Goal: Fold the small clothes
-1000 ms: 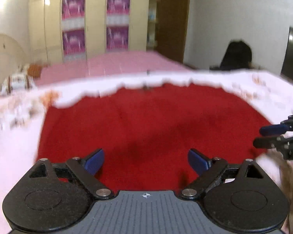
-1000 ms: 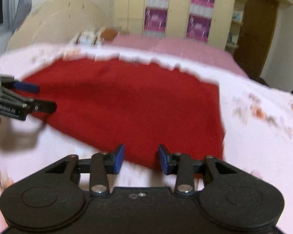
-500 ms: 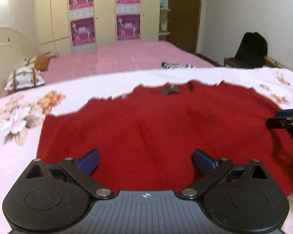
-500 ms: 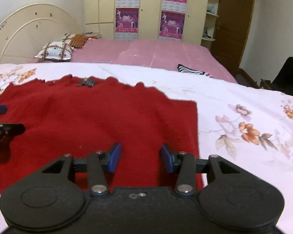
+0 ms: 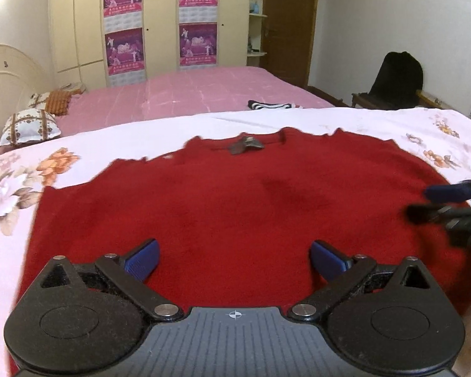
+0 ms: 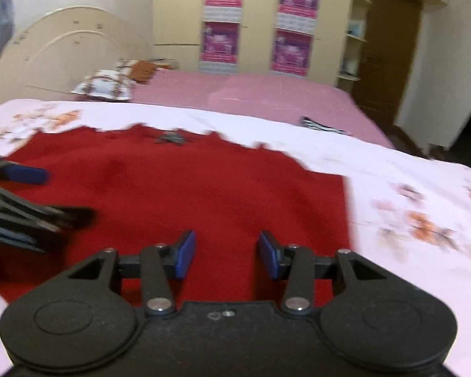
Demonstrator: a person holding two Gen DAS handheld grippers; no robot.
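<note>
A home bedroom: ahead of the tool a pink-sheeted bed (image 5: 204, 91) with patterned pillows (image 5: 28, 125) and a cream headboard (image 6: 66, 53), beyond it a wardrobe (image 5: 160, 22) hung with posters, a wooden door (image 5: 287, 25) to its right.

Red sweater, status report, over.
Left gripper open wide, right gripper part open, both empty. Red sweater flat on floral sheet, unfolded. Small dark item at collar.

Red garment's (image 5: 235, 207) near hem hidden behind tongs — right tongs (image 5: 424, 202) blurred, cut off.
</note>
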